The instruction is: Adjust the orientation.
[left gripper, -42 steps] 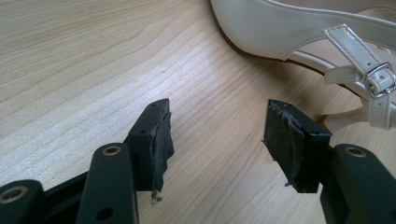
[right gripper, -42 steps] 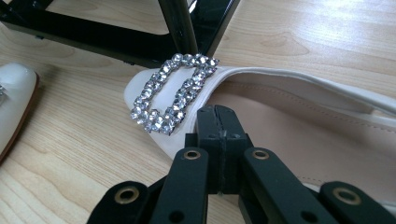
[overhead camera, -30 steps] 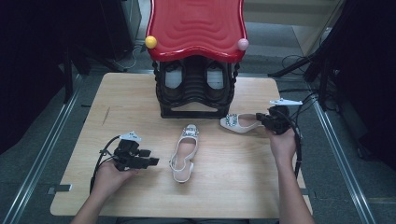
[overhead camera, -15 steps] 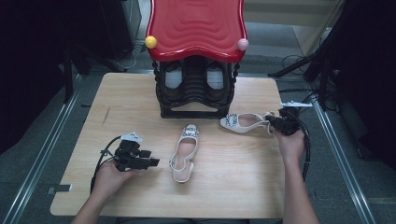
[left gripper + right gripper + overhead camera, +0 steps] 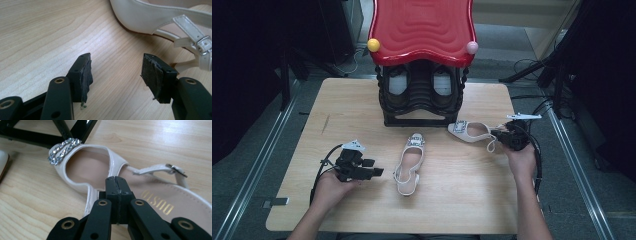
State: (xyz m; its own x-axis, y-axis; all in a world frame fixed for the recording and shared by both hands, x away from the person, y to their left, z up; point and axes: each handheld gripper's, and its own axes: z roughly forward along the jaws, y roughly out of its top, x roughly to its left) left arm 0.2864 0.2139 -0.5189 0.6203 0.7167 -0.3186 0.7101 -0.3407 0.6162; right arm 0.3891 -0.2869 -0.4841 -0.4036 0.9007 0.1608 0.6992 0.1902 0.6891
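Two white slingback shoes lie on the wooden table (image 5: 462, 205). One shoe (image 5: 408, 164) is in the middle, toe toward the rack. My left gripper (image 5: 379, 172) rests just left of its heel, jaws open and empty; the left gripper view has that heel and buckled strap (image 5: 150, 17) beyond the gripper (image 5: 116, 67). The other shoe (image 5: 469, 130) lies on the right with a rhinestone buckle. My right gripper (image 5: 495, 134) is at its heel end. In the right gripper view the gripper (image 5: 116, 180) is shut, its tips over the shoe's insole (image 5: 85, 167), with nothing visible between the pads.
A black shoe rack (image 5: 422, 107) with a red wavy roof (image 5: 422, 30) stands at the back middle of the table, dark shoes on its shelf. Cables trail from both grippers. Bare wood lies in front of the shoes and at the far left.
My right hand and gripper have shifted a little to the right, along the heel end of the right shoe. The left gripper and both shoes have stayed put.
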